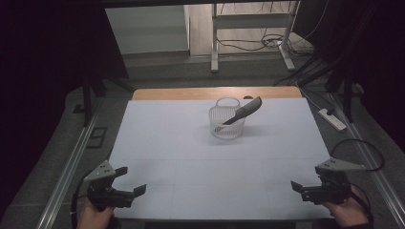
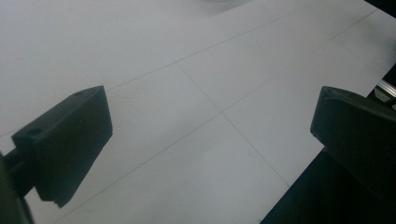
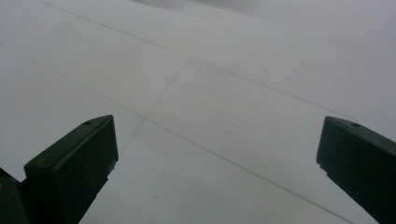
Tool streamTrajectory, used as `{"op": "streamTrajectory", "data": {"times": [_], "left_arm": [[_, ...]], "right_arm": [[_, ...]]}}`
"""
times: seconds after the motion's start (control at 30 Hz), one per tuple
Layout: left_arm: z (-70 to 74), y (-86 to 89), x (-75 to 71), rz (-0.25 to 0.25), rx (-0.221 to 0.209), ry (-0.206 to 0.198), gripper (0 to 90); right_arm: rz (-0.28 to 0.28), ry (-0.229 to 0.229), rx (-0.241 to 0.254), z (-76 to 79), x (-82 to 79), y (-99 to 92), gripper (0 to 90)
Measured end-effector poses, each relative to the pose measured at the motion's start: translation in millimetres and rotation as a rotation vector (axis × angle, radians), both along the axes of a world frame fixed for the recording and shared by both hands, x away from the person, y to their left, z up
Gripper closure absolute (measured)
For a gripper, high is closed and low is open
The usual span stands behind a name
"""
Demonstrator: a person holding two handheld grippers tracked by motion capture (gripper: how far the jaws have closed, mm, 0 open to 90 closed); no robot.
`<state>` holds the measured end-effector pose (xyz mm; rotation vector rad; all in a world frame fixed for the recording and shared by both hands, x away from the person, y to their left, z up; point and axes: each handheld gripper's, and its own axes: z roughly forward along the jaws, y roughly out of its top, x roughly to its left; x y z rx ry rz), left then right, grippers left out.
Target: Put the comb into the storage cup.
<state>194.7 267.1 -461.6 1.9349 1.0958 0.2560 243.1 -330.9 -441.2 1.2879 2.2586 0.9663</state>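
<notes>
A small white mesh basket (image 1: 227, 122) with a loop handle stands on the white table sheet (image 1: 181, 152), a little behind the middle. A dark long-handled utensil (image 1: 243, 111) leans in it, its upper end sticking out over the right rim. My left gripper (image 1: 131, 180) rests at the near left corner, open, with nothing between its jaws. At the near right corner my right gripper (image 1: 307, 177) is also open and empty. In the left gripper view the left gripper (image 2: 212, 112) looks over bare sheet; in the right gripper view the right gripper (image 3: 217, 140) does the same.
A strip of wooden tabletop (image 1: 191, 93) shows behind the sheet. Metal rails (image 1: 71, 162) run along both sides of the table. A power strip (image 1: 332, 119) and cables lie on the floor at the right, and a white frame (image 1: 215, 43) stands farther back.
</notes>
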Motion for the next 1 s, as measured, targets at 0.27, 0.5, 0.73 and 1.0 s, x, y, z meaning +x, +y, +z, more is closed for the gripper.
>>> {"op": "streamTrajectory", "data": {"times": [0.27, 0.5, 0.73, 1.0], "left_arm": [[0.1, 0.6, -0.2, 0.007, 0.003, 0.0, 0.0], [0.0, 0.5, -0.5, 0.011, 0.007, 0.0, 0.0], [-0.1, 0.7, -0.7, 0.014, 0.009, 0.001, 0.0], [0.2, 0.2, -0.3, 0.013, 0.008, 0.002, 0.0]], "right_arm": [[-0.032, 0.007, -0.015, -0.9, -5.5, -6.8, 0.0], [-0.048, 0.017, -0.046, -0.6, -9.1, -8.9, 0.0], [-0.057, 0.027, -0.082, -0.9, -12.7, -9.4, 0.0], [-0.069, 0.055, -0.117, -2.6, -14.5, -9.1, 0.0]]}}
